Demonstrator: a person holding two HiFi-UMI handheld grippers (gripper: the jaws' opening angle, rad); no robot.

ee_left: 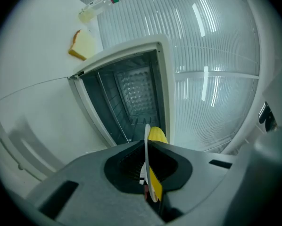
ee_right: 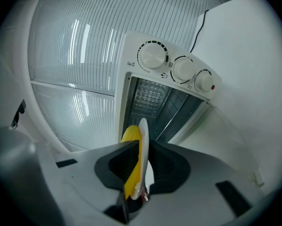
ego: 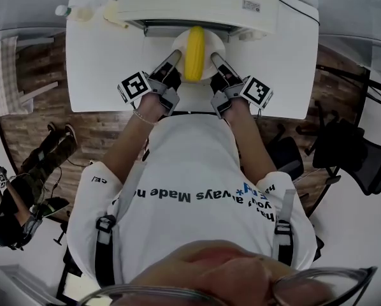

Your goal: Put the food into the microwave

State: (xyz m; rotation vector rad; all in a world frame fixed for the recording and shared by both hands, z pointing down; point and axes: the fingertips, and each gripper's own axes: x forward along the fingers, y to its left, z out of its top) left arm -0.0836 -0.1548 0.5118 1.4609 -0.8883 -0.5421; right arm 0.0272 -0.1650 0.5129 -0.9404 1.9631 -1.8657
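Note:
A white plate carrying a yellow corn cob hangs just in front of the open white microwave. My left gripper is shut on the plate's left rim and my right gripper is shut on its right rim. In the left gripper view the plate shows edge-on between the jaws, with the corn behind it and the dark oven cavity ahead. The right gripper view shows the plate, the corn and the cavity below three knobs.
The microwave stands at the back of a white table. A piece of bread and a plastic bottle lie on the table left of the microwave. An office chair stands at the right; another person is on the floor at left.

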